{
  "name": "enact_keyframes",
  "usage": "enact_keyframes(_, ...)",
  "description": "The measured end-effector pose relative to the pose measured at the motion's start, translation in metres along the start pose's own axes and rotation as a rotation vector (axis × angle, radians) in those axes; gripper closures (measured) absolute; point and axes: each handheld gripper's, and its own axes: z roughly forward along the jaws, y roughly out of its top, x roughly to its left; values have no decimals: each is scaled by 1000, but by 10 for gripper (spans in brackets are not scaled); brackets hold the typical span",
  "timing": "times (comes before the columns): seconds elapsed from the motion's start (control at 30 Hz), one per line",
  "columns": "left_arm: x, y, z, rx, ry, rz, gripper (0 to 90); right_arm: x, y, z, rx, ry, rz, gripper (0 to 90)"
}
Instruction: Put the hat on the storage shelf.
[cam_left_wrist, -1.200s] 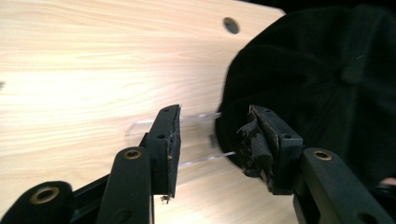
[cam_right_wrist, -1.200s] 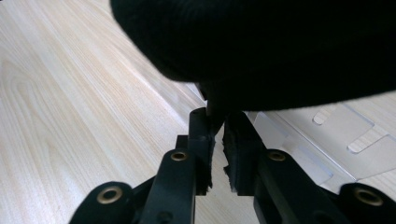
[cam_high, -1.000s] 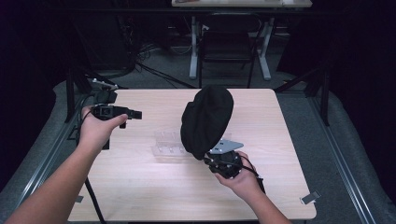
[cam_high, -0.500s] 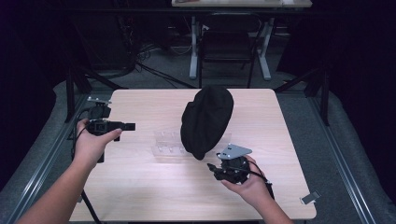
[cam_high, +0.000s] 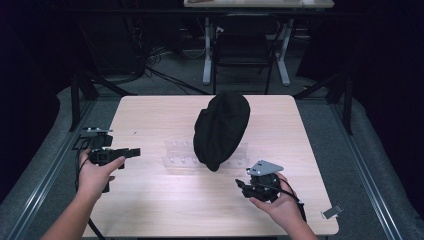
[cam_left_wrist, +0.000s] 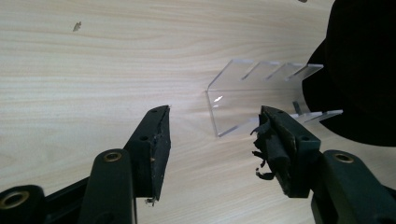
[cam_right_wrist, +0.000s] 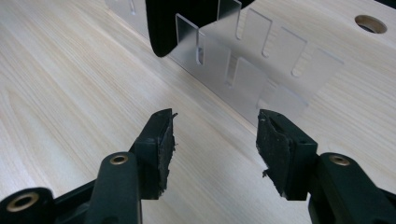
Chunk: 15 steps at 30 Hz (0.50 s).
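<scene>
The left gripper (cam_left_wrist: 212, 140) pointed down at a light wooden table (cam_left_wrist: 93, 60). Its jaws had just been opening and stood wide apart, with nothing between them but bare wood. The pads were worn, with frayed black shreds hanging from the right-hand one. Just beyond the jaw tips stood a clear acrylic rack (cam_left_wrist: 247, 93) with slotted walls, resting on the table. A black cap (cam_left_wrist: 359, 70) sat on the far end of the rack, covering that end and reaching the frame's right edge. A small dark mark (cam_left_wrist: 77, 25) showed on the wood at upper left.
</scene>
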Motion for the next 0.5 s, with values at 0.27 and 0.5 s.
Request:
enact_keyframes(0.27,10,-32,10,-48,46,11,476,-8,-15,-5,-8,-32,19,465)
enact_keyframes(0.5,16,-50,17,-69,63,-5,476,-14,-18,-7,-36,-30,47,446)
